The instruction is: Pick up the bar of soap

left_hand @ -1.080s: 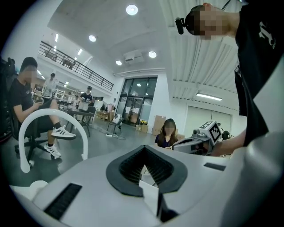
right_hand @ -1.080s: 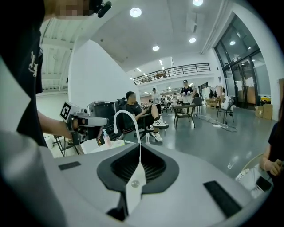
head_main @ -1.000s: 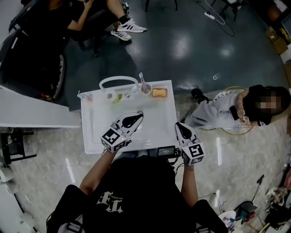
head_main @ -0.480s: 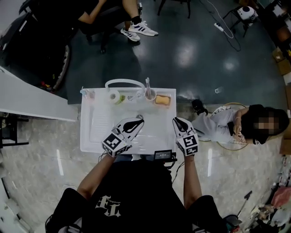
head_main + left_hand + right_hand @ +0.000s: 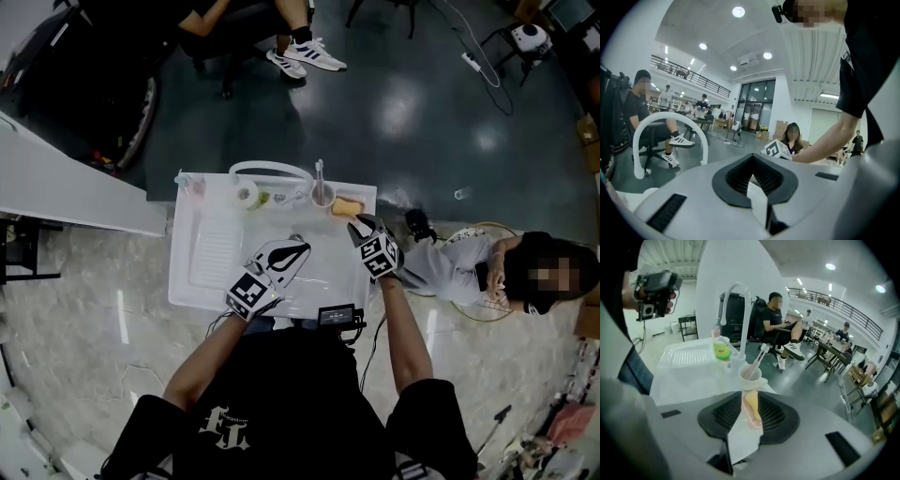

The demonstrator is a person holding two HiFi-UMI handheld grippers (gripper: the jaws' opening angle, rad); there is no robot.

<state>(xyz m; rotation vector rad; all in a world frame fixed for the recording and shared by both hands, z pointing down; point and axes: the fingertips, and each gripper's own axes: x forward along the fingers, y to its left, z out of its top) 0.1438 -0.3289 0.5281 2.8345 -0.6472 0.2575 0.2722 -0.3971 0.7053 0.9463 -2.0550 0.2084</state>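
Observation:
The orange-yellow bar of soap (image 5: 348, 206) lies in a pink dish at the back right corner of the white sink unit (image 5: 211, 253). My right gripper (image 5: 359, 225) points at it from just in front. In the right gripper view the soap (image 5: 752, 411) shows in the gap between the jaws of the right gripper (image 5: 751, 397); the jaws are opening and the pads do not press on it. My left gripper (image 5: 296, 248) hovers over the sink basin, jaws together, holding nothing. In its own view the left gripper (image 5: 751, 180) faces the faucet.
A white cup with a toothbrush (image 5: 750, 373) stands just left of the soap dish, then the arched faucet (image 5: 272, 171) and a green-labelled bottle (image 5: 721, 348). A drainboard (image 5: 211, 258) fills the sink's left. A black device (image 5: 337, 315) sits at the front edge. One person sits on the floor at right (image 5: 506, 272).
My right gripper has moved forward from the sink's front right edge up to the soap dish, and its jaws have parted. The left gripper stays over the basin.

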